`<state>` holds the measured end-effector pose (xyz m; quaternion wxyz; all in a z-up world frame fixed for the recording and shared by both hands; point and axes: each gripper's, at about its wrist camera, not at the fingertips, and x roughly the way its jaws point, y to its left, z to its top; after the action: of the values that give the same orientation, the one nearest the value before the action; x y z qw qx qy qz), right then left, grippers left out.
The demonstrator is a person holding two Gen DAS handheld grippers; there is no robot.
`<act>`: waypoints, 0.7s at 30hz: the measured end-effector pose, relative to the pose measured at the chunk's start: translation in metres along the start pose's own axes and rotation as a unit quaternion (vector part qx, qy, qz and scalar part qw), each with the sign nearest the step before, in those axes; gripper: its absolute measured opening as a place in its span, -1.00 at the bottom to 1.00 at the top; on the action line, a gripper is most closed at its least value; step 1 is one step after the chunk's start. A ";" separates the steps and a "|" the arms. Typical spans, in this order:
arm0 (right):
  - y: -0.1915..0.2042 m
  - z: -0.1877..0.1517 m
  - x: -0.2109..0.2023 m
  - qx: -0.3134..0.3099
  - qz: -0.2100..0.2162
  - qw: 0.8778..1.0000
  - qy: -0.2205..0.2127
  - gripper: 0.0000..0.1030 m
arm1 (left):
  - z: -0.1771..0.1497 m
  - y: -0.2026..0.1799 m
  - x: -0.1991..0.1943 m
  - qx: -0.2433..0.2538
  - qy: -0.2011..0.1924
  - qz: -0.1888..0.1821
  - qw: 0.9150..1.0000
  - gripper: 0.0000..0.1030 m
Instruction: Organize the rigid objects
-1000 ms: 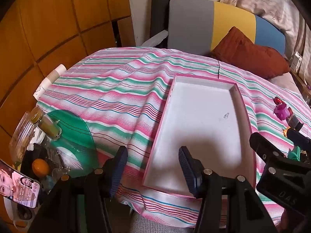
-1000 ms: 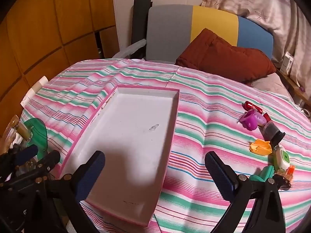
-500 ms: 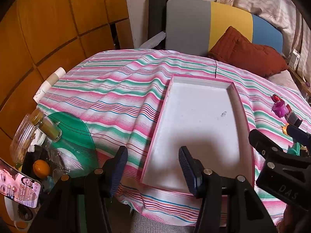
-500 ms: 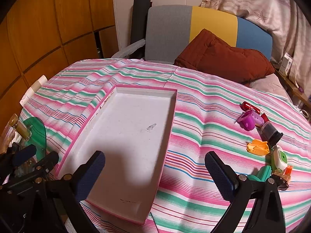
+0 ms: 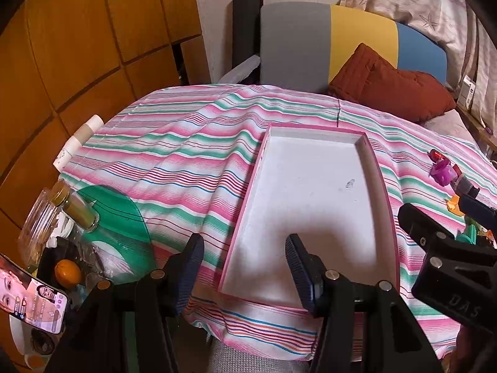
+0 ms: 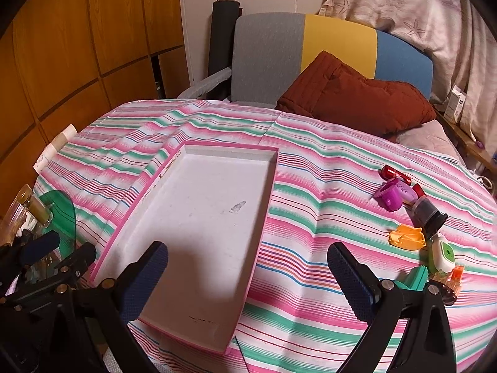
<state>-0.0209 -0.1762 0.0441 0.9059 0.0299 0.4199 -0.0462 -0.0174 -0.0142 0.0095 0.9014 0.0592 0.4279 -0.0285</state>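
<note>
left gripper (image 5: 243, 262): jaws wide, holding nothing, over tray's near left edge
right gripper (image 6: 248, 275): jaws wide, holding nothing
tray (image 6: 161, 175): pink-rimmed, on striped cloth (image 6: 316, 192)
small objects (image 6: 407, 237): clustered right of tray, apart from it

My left gripper (image 5: 243, 267) and right gripper (image 6: 247, 275): black frames, silver screws, ribbed navy pads; "DAS" embossed on right housing.

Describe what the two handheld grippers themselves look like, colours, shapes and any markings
Both are black plastic clamp-style frames with silver screws. The left gripper and right gripper each carry two dark blue, finely textured finger pads, flat and rounded at the tips. The right gripper's body shows embossed "DAS" lettering in the left wrist view. No cables or sleeves are visible.
</note>
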 end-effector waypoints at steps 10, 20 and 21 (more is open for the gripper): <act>-0.026 -0.005 -0.012 0.010 -0.027 0.999 -0.015 1.00 | -0.010 -0.021 -0.006 0.029 -0.033 -0.062 0.997 0.07; -0.078 -0.014 -0.025 0.023 -0.042 0.998 -0.033 1.00 | -0.017 -0.065 -0.005 0.087 -0.026 -0.173 0.981 0.07; -0.081 -0.015 -0.025 0.024 -0.045 0.998 -0.031 1.00 | -0.019 -0.069 -0.006 0.089 -0.025 -0.179 0.979 0.07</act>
<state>-0.0571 -0.2543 0.0519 0.9147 0.0315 0.3909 -0.0979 -0.0422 -0.0801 -0.0036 0.8833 0.0606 0.4045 -0.2291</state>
